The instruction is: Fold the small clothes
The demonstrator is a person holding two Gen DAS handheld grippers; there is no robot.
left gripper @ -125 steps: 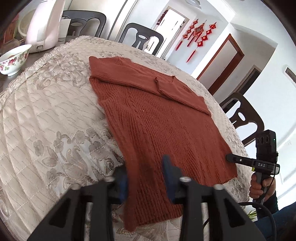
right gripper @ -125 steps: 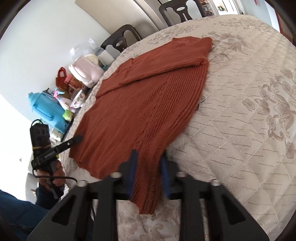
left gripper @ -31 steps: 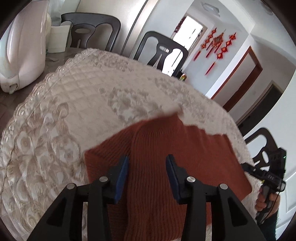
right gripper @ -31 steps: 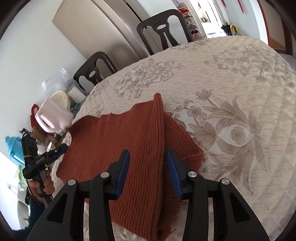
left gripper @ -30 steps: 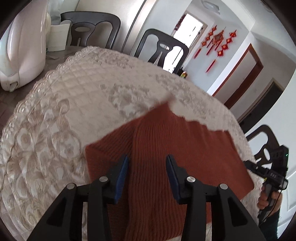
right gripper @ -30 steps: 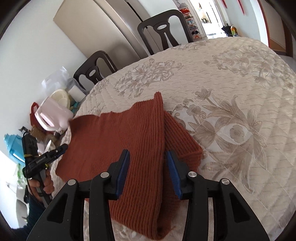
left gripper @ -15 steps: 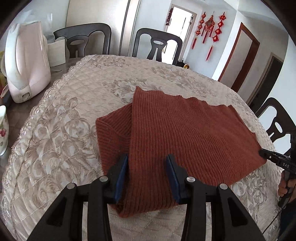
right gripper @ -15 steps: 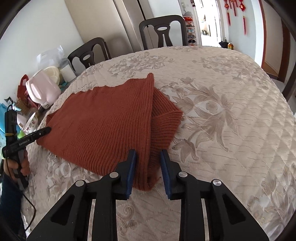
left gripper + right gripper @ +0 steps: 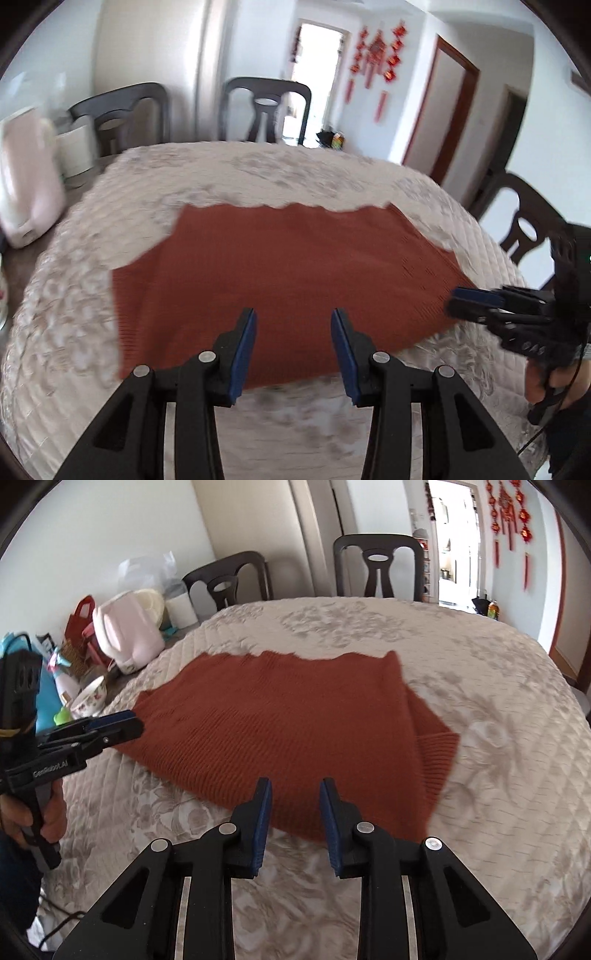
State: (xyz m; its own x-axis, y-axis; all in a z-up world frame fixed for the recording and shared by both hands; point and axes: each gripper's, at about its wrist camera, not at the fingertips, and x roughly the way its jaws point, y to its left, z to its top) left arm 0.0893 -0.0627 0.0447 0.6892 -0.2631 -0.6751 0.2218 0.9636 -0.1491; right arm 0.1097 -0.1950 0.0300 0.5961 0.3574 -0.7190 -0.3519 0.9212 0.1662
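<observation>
Holding both grippers just short of the near edge of the rust-red sweater [image 9: 288, 266], I grip nothing with either. My left gripper [image 9: 293, 350] has its blue-padded jaws spread apart with only air between them, the sweater's near hem showing in the gap beyond the tips. My right gripper [image 9: 295, 812] has just been drawing its jaws closer; they stand a narrower gap apart, and nothing is caught between them. The sweater lies folded flat on the cream quilted cloth [image 9: 498, 701] that covers the table, doubled over so its wavy hem runs along the far side and a ribbed lower layer juts out at the right. From the right wrist view my left hand [image 9: 37, 812] shows at the picture's left edge, wrapped around its handle. A pink kettle [image 9: 127, 635] and a flowered bowl [image 9: 90, 699] sit beyond the cloth's left side, and dark chairs [image 9: 376, 565] stand behind the table.
</observation>
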